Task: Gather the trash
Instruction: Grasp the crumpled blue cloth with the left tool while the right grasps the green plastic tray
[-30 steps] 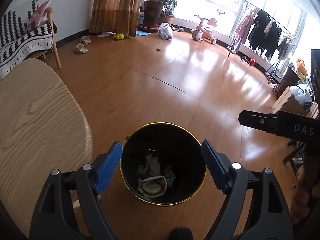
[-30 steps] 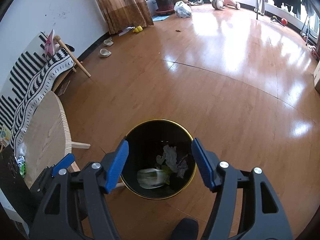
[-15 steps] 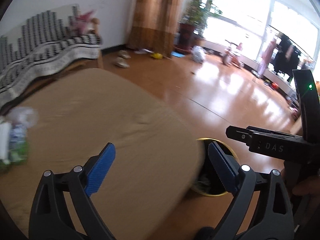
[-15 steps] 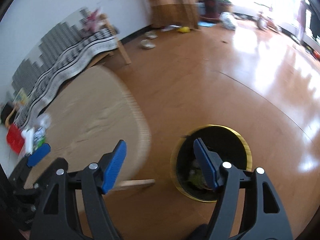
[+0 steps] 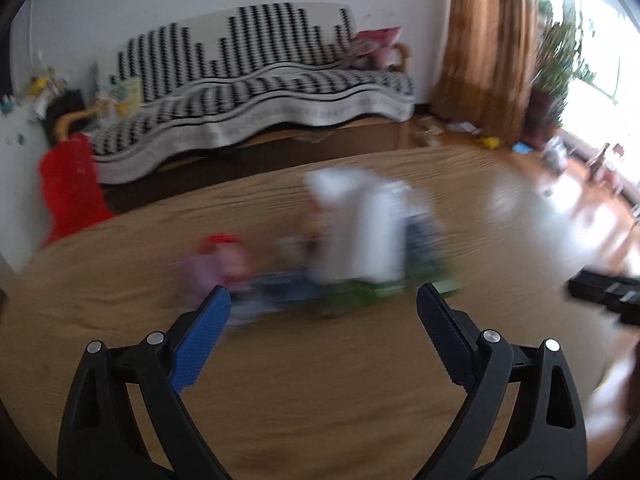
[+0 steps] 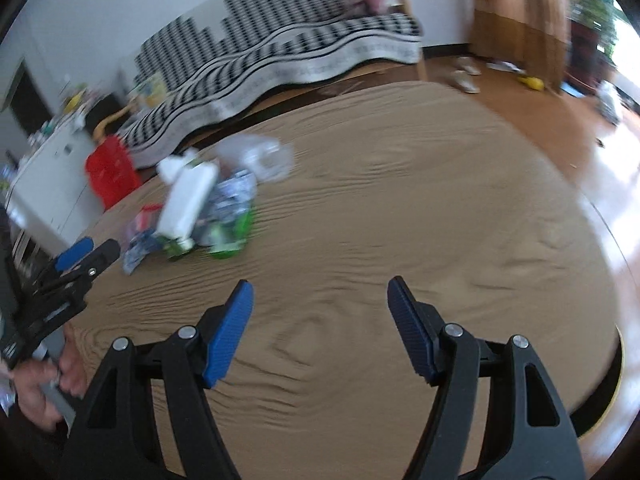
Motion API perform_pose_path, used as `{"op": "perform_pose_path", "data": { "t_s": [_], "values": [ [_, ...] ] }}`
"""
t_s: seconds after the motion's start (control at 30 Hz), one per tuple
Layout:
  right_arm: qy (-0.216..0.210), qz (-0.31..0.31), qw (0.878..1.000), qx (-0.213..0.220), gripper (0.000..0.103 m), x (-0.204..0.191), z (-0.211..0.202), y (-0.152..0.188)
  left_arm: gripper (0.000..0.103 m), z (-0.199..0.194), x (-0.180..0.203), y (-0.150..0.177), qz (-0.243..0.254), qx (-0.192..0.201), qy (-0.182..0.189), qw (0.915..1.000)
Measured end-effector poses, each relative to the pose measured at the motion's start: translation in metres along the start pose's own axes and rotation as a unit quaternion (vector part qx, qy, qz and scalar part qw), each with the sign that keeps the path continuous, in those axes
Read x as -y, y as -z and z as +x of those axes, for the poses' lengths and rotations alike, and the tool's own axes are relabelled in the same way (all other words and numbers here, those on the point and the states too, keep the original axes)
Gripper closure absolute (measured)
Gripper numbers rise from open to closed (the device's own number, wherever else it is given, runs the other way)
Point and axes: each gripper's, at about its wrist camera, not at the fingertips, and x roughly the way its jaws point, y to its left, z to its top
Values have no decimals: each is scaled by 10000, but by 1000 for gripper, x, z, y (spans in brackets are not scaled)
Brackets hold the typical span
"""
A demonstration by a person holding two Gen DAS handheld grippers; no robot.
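A heap of trash lies on the round wooden table (image 6: 400, 208): a white plastic bottle (image 6: 188, 200), green and blue wrappers (image 6: 230, 216), a clear crumpled bag (image 6: 260, 156). In the left wrist view the same heap (image 5: 360, 248) is blurred, just beyond my open, empty left gripper (image 5: 322, 320). My right gripper (image 6: 320, 308) is open and empty over the bare table, right of the heap. The left gripper also shows in the right wrist view (image 6: 76, 260). The black bin's gold rim (image 6: 600, 412) peeks out past the table's right edge.
A sofa with a black-and-white cover (image 5: 260, 92) stands behind the table. A red object (image 5: 68, 188) sits at the table's far left. Brown curtains (image 5: 484, 48) and a potted plant (image 5: 552, 64) are at the right.
Both grippers have swung left from above the bin to over the table. The trash heap has come into view ahead of them. Both stay open and empty.
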Motion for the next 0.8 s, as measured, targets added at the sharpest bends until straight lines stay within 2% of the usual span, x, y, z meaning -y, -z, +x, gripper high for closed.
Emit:
{"op": "perform_pose_path", "data": {
  "t_s": [0.1,0.23,0.3,0.5,0.6,0.63,0.67,0.8],
  "values": [
    [-83,-183,9998,-70,38,-28,23,-5,12,20,-31,11,172,-187,-244,9994],
    [-125,-274,9994,-154,39,-47,51,-13,12,31,-59,21,-61,-375,-65,9993],
    [-94,-316,9993,-202,39,-56,68,-17,12,35,-67,27,-86,-437,31,9990],
    [6,-494,9984,-289,39,-79,105,-25,12,56,-66,36,101,-611,-1,9981],
    [137,-581,9977,-322,46,-84,117,-27,12,63,-66,35,35,-635,33,9980],
    [169,-595,9975,-343,55,-85,120,-26,12,65,-65,34,6,-650,52,9979],
    [183,-610,9973,-375,67,-85,123,-26,12,66,-64,33,6,-644,67,9979],
    [162,-645,9974,-286,69,-82,112,-25,21,69,-56,31,64,-634,113,9979]
  ]
}}
